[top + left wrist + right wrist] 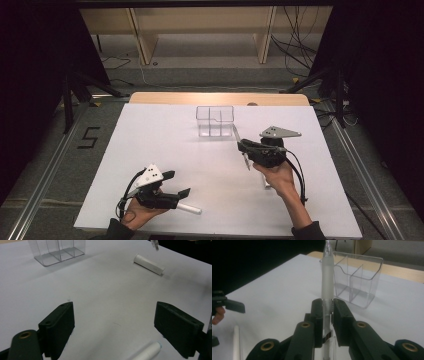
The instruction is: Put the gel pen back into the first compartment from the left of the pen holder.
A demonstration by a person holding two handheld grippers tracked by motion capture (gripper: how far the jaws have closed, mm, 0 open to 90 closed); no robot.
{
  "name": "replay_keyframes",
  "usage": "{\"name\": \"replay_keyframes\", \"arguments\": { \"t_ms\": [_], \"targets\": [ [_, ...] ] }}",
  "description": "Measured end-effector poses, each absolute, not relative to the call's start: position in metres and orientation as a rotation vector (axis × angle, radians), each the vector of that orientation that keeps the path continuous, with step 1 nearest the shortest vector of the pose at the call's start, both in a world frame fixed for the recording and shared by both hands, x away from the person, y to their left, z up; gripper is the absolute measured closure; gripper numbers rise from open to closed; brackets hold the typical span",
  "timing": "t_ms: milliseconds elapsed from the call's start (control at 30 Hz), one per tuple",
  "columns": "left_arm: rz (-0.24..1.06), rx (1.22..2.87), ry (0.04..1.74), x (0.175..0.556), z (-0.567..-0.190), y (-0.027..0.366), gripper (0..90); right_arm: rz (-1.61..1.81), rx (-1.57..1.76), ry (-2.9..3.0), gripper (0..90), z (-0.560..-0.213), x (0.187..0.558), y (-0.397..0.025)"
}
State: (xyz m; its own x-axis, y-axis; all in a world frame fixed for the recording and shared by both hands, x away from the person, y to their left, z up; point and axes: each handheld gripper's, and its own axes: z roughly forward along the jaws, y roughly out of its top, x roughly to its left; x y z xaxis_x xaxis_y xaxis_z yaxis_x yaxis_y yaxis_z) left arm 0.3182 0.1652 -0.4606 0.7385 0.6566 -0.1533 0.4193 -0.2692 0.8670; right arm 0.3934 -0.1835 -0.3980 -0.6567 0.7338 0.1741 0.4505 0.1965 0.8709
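Observation:
My right gripper (245, 146) (328, 307) is shut on a frosted clear pen (247, 162) (327, 277), which stands upright between its jaws, lifted off the table. Just beyond the pen stands a clear plastic organizer (215, 121) (358, 277) (58, 251) with several compartments. Near the front edge, my left gripper (180, 183) (117, 322) is open and low over the table. A white cylinder (190, 208) (148, 352) lies on the table between its jaws, close to the right one, untouched.
A second white cylinder (148, 264) (267, 184) lies on the white table (165, 145), below my right hand. The table's wooden far edge (220, 98) is behind the organizer. Shelving and cables are on the floor beyond.

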Motion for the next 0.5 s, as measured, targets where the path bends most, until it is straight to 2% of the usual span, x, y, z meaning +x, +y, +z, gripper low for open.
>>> {"name": "replay_keyframes", "arguments": {
  "t_ms": [500],
  "targets": [
    [0.292, 1.907, 0.826, 0.318, -0.461, 0.165, 16.3, 1.477, 1.088, 2.148, 79.7, -0.38, 0.419, -0.151]
  ]
}}
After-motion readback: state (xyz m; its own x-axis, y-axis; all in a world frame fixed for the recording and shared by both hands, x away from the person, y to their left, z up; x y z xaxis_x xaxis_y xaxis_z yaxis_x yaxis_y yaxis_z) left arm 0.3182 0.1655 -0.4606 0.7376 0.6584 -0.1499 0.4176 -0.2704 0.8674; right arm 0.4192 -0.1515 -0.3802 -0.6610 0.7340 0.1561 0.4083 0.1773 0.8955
